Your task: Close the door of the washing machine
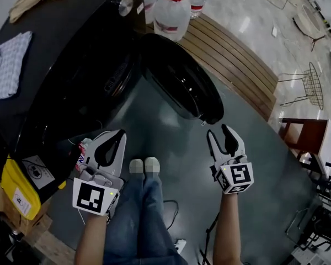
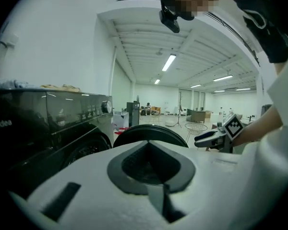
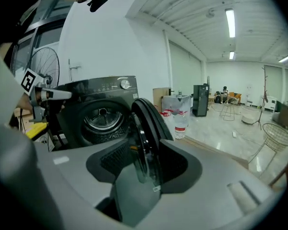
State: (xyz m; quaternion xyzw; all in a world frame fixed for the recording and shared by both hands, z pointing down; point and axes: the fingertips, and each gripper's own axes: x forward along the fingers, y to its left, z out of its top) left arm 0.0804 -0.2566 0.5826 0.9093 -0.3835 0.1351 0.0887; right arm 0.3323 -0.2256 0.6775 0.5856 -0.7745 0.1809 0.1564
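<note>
The black front-loading washing machine [image 1: 71, 65] stands at the left, and its round door [image 1: 179, 81] is swung wide open toward the middle of the floor. The right gripper view shows the door [image 3: 146, 123] edge-on, with the open drum [image 3: 102, 119] behind it. My right gripper [image 1: 218, 131] is open; its tips sit just below the door's free edge, and I cannot tell whether they touch it. My left gripper [image 1: 117, 134] is shut on nothing and hangs in front of the machine's lower front. From the left gripper [image 2: 146, 143] the door [image 2: 151, 133] rises just beyond the tips.
Large water bottles [image 1: 171, 12] stand behind the door beside a slatted wooden platform [image 1: 237, 59]. A wire chair [image 1: 311, 84] and a wooden stool [image 1: 303, 137] are at the right. A yellow object [image 1: 16, 189] lies by the machine's base. Cloths [image 1: 8, 65] rest on top.
</note>
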